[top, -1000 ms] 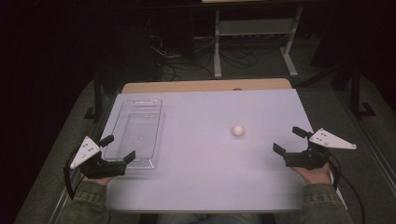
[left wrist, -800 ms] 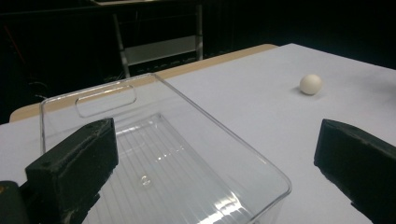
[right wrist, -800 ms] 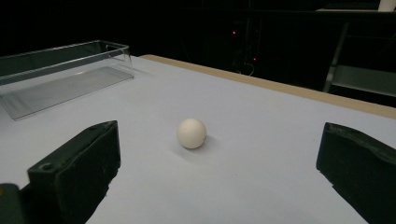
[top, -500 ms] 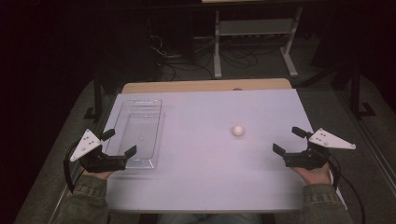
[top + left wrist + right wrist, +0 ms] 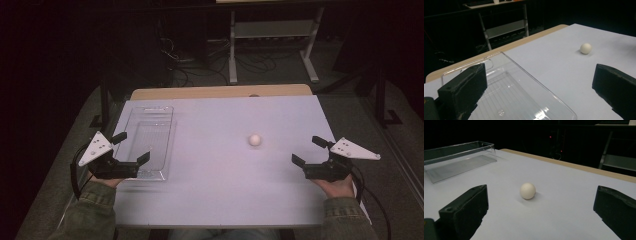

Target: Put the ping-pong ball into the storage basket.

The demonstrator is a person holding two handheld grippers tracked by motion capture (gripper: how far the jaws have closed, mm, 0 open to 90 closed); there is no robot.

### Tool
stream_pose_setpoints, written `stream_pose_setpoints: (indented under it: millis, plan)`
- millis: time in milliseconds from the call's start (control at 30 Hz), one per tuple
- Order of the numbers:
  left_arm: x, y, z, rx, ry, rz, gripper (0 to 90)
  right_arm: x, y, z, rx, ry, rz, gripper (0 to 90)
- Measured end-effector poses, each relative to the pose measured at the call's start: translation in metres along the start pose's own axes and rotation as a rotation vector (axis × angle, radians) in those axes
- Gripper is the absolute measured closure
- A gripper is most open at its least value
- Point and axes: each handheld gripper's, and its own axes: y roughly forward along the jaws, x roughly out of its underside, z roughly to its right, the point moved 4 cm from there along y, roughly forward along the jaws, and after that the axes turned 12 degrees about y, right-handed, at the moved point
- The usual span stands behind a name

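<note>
A small white ball (image 5: pixel 255 140) (image 5: pixel 585 48) (image 5: pixel 527 190) rests on the white table (image 5: pixel 220 195), right of centre. A clear plastic tray (image 5: pixel 150 140) (image 5: pixel 509 95) (image 5: pixel 456 160) lies empty at the table's left side. My left gripper (image 5: pixel 131 148) (image 5: pixel 539 92) hovers open over the tray's near end. At the table's right edge my right gripper (image 5: pixel 308 151) (image 5: pixel 541 212) is open with nothing between its jaws, pointing at the ball, which lies some way ahead of it.
A wooden strip (image 5: pixel 220 92) runs along the table's far edge. Beyond it stand a metal shelf frame (image 5: pixel 270 35) and cables on the dark floor. Open tabletop stretches between the tray and the ball.
My left gripper has drifted slightly left and up over the tray's near end. The right gripper and the ball have stayed in place.
</note>
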Motion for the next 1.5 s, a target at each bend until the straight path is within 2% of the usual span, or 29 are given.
stream_pose_setpoints:
  millis: [200, 367, 533, 733, 1033, 1167, 1267, 1367, 1500]
  plan:
    - [-0.009, 0.004, 0.0, 0.019, 0.024, -0.008, 0.0, 0.0, 0.0, 0.0, -0.002, 0.004, 0.002, 0.0]
    - [-0.019, 0.008, -0.003, 0.055, 0.005, 0.001, 0.0, 0.0, 0.0, 0.0, -0.005, 0.012, -0.001, 0.0]
    - [-0.025, 0.016, -0.003, 0.093, 0.035, -0.028, 0.0, 0.0, 0.0, 0.0, -0.009, 0.012, -0.004, 0.0]
    - [-0.031, 0.022, -0.004, 0.111, 0.072, -0.052, 0.0, 0.0, 0.0, 0.001, -0.009, 0.013, -0.003, 0.0]
    - [-0.045, 0.027, -0.01, 0.127, 0.081, -0.052, 0.0, 0.0, 0.0, 0.001, -0.006, 0.014, -0.004, 0.0]
    - [-0.05, 0.03, -0.009, 0.139, 0.098, -0.059, 0.0, 0.001, 0.001, 0.001, -0.008, 0.012, -0.006, 0.0]
    - [-0.055, 0.035, -0.007, 0.163, 0.117, -0.073, 0.0, 0.001, 0.0, 0.001, -0.008, 0.012, -0.007, 0.0]
    - [-0.057, 0.038, -0.007, 0.173, 0.121, -0.077, 0.0, 0.001, 0.001, 0.001, -0.009, 0.012, -0.007, 0.0]
    - [-0.06, 0.044, -0.004, 0.206, 0.134, -0.088, 0.0, 0.0, 0.0, 0.001, -0.009, 0.014, -0.006, 0.0]
